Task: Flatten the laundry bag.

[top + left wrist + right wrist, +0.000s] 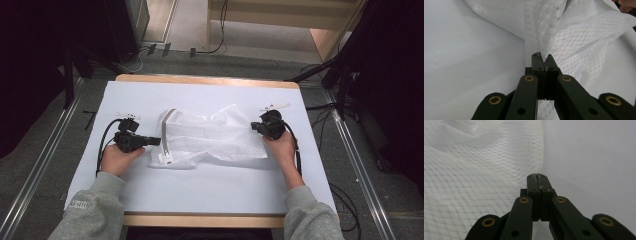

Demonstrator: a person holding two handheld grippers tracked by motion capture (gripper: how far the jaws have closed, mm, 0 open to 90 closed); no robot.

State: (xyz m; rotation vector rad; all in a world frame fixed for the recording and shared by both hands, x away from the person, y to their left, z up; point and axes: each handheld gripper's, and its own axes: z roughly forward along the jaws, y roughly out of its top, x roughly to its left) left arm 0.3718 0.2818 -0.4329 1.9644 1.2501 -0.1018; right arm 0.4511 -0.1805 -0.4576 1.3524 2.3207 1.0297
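A white mesh bag (210, 137) lies crumpled in the middle of the white table cover (200, 185), with its grey zipper strip (166, 135) along the left edge. My left gripper (152, 141) meets that left edge. In the left gripper view the left gripper (541, 57) has its jaws together, with a fold of the mesh bag (574, 42) pinched at the tips. My right gripper (255, 126) is at the bag's right edge. In the right gripper view the right gripper (538, 177) is shut, with a thin sliver of the mesh bag (474, 170) caught between the tips.
Bare white cover surrounds the bag in front and at both sides. The wooden table edge (200, 220) runs along the near side. Metal floor rails (350, 150) flank the table, and cables (345, 200) trail on the floor at the right.
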